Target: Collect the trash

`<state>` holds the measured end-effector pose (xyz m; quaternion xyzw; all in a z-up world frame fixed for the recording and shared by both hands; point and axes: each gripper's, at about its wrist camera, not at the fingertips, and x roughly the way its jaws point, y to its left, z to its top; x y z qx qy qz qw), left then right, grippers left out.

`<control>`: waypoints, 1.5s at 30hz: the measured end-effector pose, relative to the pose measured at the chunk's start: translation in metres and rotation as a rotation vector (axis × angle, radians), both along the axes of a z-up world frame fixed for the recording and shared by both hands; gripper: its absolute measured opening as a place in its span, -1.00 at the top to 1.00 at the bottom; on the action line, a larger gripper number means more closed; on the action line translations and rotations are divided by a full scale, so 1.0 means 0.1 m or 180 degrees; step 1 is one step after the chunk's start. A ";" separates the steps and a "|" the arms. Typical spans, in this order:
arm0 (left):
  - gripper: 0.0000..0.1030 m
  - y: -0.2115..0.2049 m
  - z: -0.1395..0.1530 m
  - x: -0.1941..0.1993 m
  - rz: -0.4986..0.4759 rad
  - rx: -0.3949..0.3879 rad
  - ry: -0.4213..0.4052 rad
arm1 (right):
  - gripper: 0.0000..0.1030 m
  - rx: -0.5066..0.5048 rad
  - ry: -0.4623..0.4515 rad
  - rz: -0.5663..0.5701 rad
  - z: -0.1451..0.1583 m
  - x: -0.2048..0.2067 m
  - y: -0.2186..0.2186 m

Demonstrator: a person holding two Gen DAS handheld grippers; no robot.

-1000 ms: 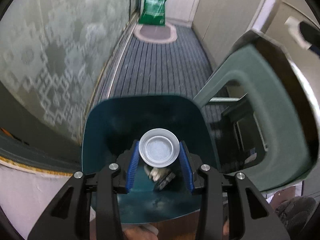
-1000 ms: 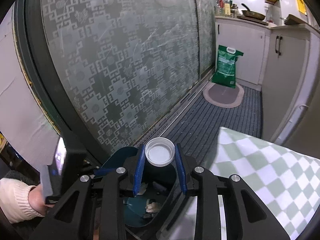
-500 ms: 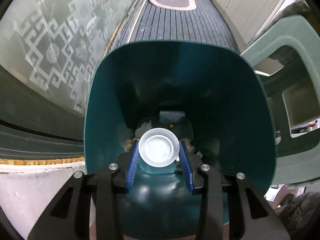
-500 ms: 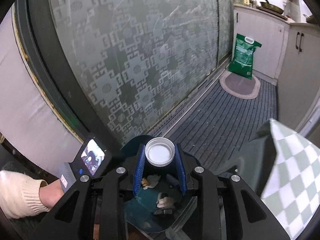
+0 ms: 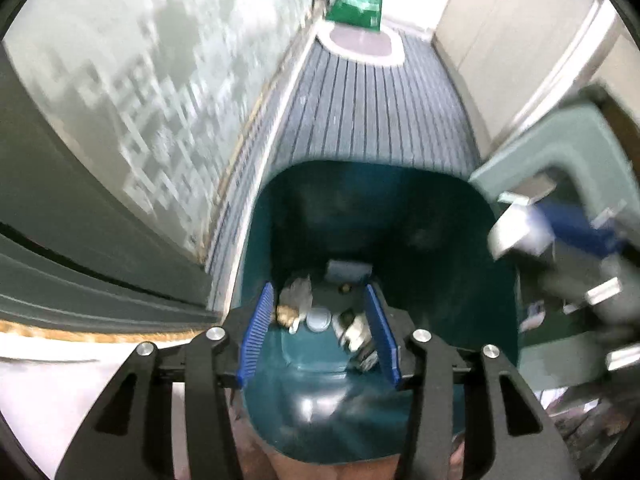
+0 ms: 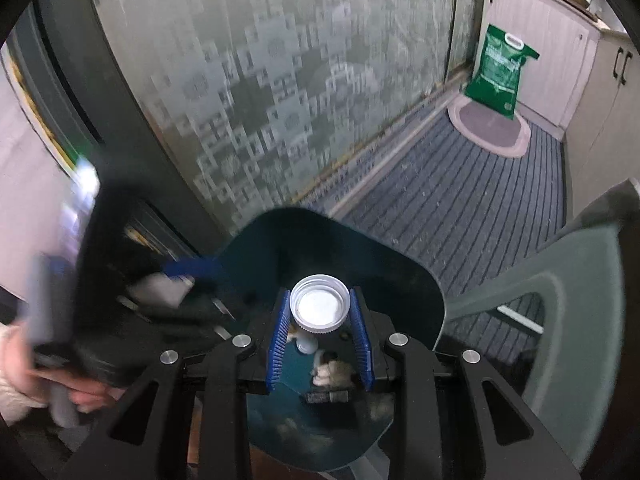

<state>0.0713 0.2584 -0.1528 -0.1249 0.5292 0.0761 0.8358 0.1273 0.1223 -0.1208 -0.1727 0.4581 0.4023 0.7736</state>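
Left gripper (image 5: 318,330) spread wide, empty, above dark teal plastic bin (image 5: 472,216); small pale cup (image 5: 319,319) among scraps on bin floor. Right gripper (image 6: 320,342) clamped on white ribbed-cap container (image 6: 319,308) over bin opening. Release pending.

both wrist views look steeply down, close above the shared bin (image 5: 472,248) (image 6: 384,256).

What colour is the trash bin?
Dark teal trash bin, seen best in the left wrist view.
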 end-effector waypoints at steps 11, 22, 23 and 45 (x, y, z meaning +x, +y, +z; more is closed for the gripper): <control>0.24 -0.14 0.95 -0.18 -0.0018 0.0069 -0.0773 | 0.42 -0.0624 0.0251 0.0069 -0.73 -0.13 0.19; 0.12 -0.47 1.53 -0.24 -0.0199 0.0135 -0.1191 | 0.40 -0.0890 0.0389 -0.0007 -1.08 -0.15 0.14; 0.10 -0.51 1.57 -0.24 -0.0214 0.0151 -0.1218 | 0.36 -0.0891 0.0406 -0.0009 -1.09 -0.15 0.12; -0.59 -0.87 2.34 -0.69 -0.0168 0.0288 -0.1642 | -0.16 0.0268 -0.0406 -0.0160 0.93 -0.53 -0.59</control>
